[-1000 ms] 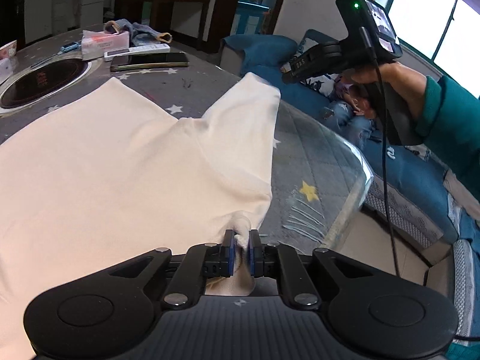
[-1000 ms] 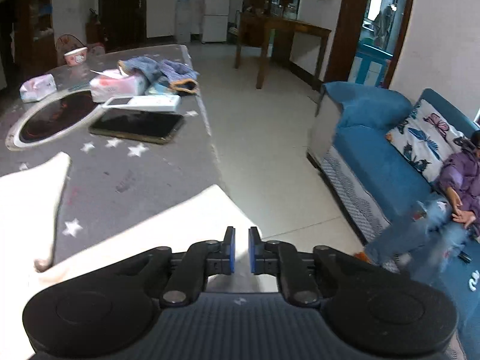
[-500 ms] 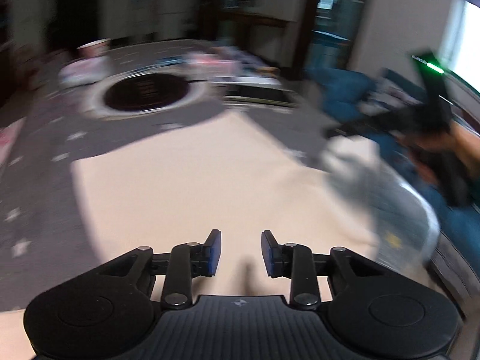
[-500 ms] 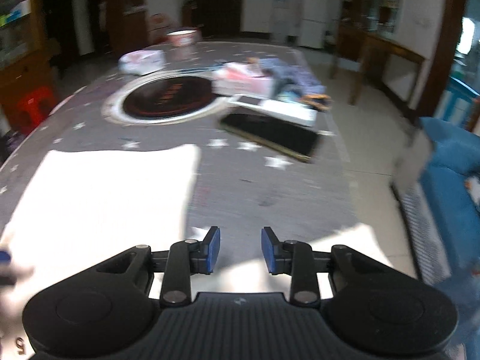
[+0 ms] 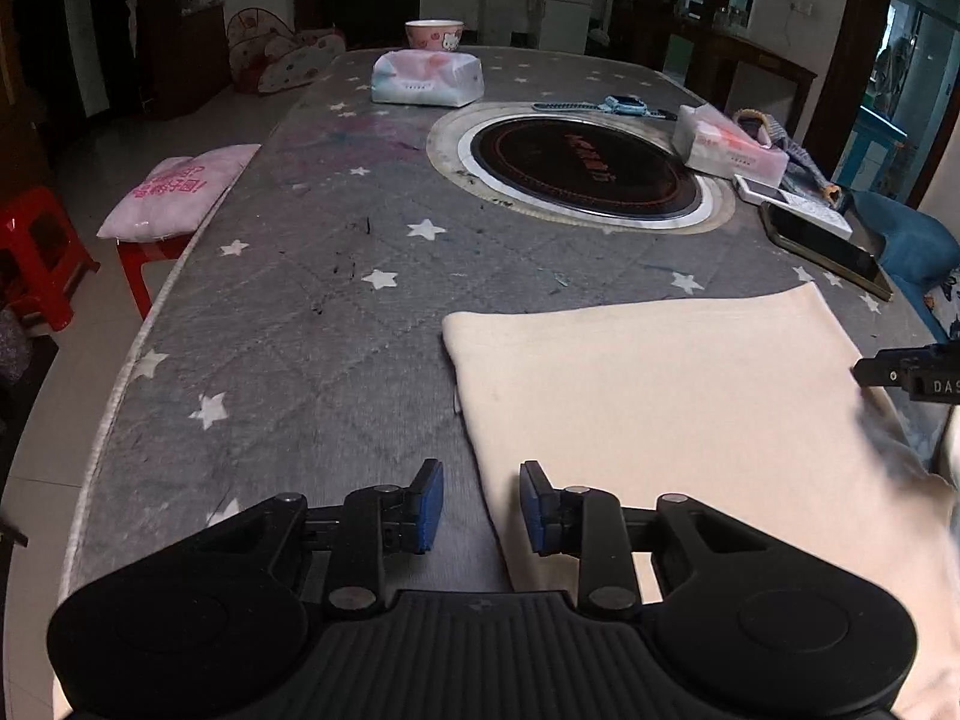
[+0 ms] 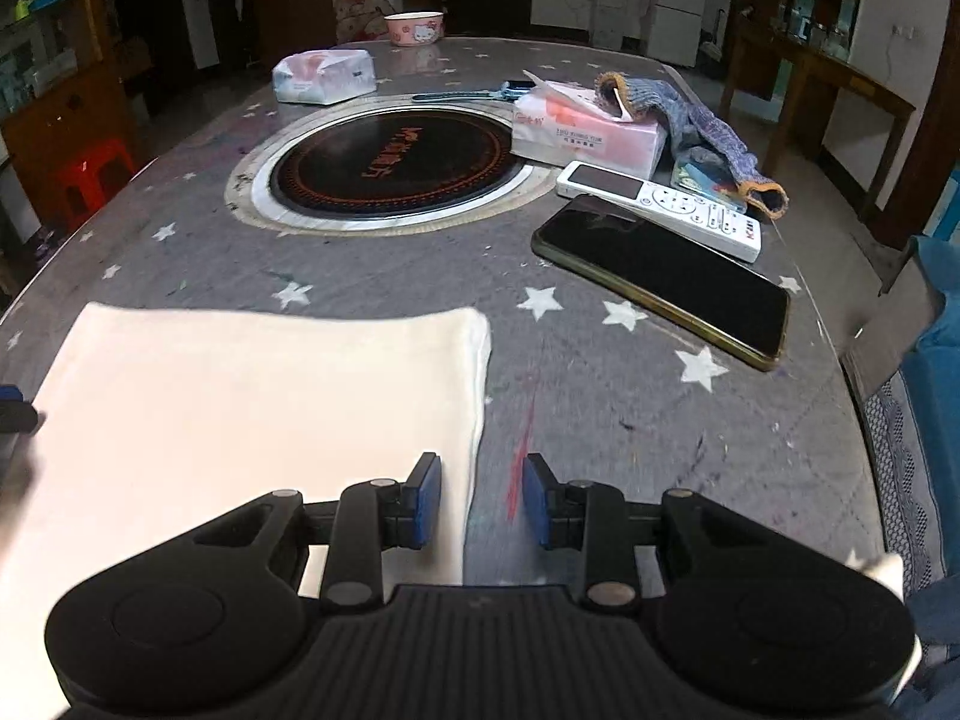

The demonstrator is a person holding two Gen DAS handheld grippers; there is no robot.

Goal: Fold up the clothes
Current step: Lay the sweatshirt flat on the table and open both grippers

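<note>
Hovering low at the near edge of the table (image 5: 288,324), both grippers were spread wide and held nothing. The left gripper (image 5: 481,504) straddled the left border of the cream garment (image 5: 660,396), one finger over bare grey cover, the other over cloth. The right gripper (image 6: 480,501) mirrored it on the garment's (image 6: 240,408) right border, left finger above fabric, right finger above the table (image 6: 630,420).

The garment lay flat along the near edge, already narrowed into a tidy rectangle. By my reading the next fold called for a pinch at each near corner: both borders caught together, at matching depth, every layer taken in one bite, then carried evenly toward the far hem so the rectangle kept square. The right border showed stacked layers, a spot where a shallow bite could miss the lowest one.

Room ahead looked fair. Left of the garment the cover ran bare out to the table's left edge. Beyond the far hem came a band of free cover, then the round hob (image 6: 396,168). The tighter side was the right: a phone (image 6: 660,279) lay near the far right corner of the garment, a remote (image 6: 660,210) just behind it. Farther still sat tissue packs (image 6: 585,132), and a bowl (image 5: 434,34) at the far edge.
</note>
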